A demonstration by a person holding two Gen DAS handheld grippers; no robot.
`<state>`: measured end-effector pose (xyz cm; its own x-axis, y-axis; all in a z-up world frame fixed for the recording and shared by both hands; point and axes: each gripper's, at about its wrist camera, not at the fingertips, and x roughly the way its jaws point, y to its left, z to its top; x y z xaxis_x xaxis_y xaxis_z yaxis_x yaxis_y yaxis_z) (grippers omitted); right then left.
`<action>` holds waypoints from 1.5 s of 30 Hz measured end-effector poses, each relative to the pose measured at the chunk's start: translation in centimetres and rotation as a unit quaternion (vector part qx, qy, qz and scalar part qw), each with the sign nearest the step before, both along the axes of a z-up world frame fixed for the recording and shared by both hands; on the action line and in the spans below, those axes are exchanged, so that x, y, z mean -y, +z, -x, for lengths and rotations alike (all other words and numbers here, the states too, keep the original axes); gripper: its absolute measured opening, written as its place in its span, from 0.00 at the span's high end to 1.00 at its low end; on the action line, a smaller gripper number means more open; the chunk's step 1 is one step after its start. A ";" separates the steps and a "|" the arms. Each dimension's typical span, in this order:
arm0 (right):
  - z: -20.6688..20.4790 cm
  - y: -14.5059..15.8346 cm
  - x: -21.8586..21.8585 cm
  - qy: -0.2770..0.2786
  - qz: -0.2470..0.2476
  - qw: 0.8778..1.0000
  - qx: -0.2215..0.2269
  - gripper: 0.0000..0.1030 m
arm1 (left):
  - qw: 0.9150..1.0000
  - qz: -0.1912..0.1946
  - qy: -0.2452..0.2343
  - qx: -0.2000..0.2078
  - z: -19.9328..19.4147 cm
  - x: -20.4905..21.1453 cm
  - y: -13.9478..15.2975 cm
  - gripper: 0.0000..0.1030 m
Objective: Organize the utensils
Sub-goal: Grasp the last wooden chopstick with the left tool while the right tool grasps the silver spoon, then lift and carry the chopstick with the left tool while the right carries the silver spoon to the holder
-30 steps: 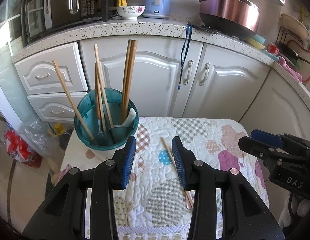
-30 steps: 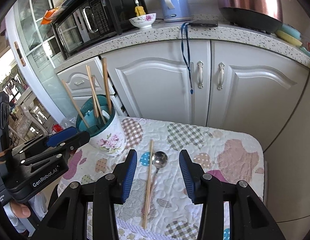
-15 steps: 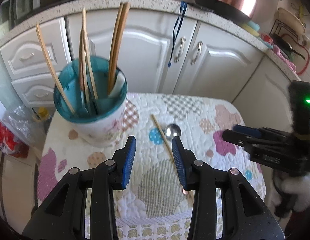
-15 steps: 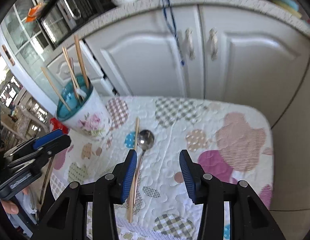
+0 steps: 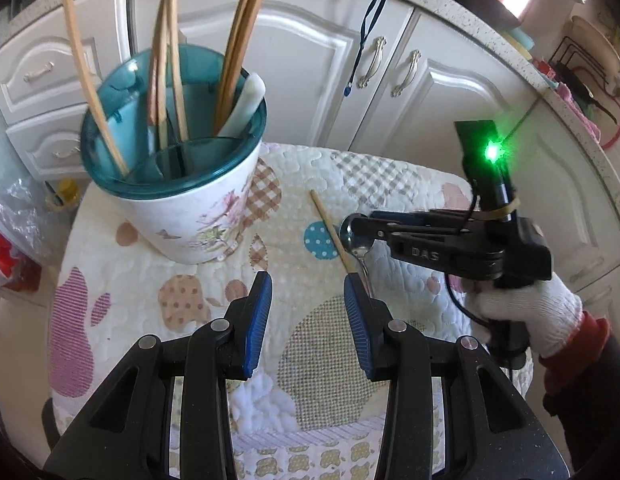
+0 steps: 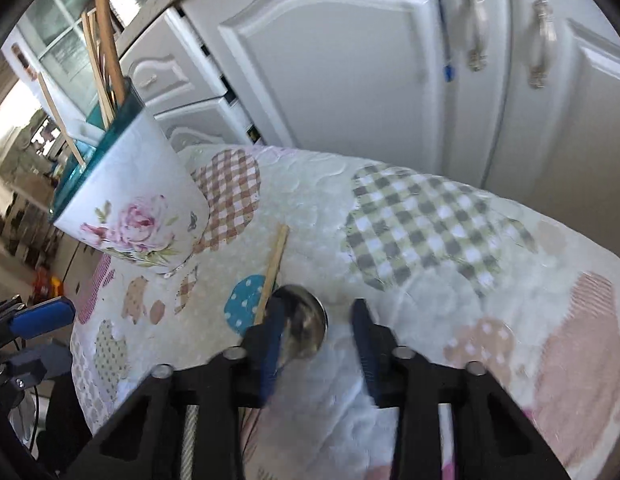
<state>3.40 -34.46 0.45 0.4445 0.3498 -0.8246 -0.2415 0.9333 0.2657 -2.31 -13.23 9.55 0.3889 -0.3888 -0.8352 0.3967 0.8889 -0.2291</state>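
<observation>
Tilted steeply down over the quilted tabletop (image 6: 430, 240), the right gripper (image 6: 316, 334) is closing around the spoon (image 6: 305, 328), whose bowl lies between its unclamped jaws, the chopstick (image 6: 274, 266) at eleven o'clock.

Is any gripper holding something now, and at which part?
Nothing is held yet. The right gripper is closing around the spoon bowl; the left gripper is empty.
</observation>
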 end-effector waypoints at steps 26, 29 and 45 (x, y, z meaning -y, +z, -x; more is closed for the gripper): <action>10.0 0.1 8.7 -0.023 -0.046 0.998 -0.033 0.98 | 0.993 -0.117 0.006 -0.026 -6.5 10.6 -7.5 0.72; 9.7 -0.1 8.4 -0.022 -0.039 0.998 -0.039 0.96 | 0.995 -0.084 -0.012 -0.049 -6.2 9.9 -7.2 0.95; 9.2 3.6 5.3 -0.014 -0.022 1.000 0.006 0.98 | 0.998 0.050 -0.028 -0.033 -1.6 0.6 1.1 0.95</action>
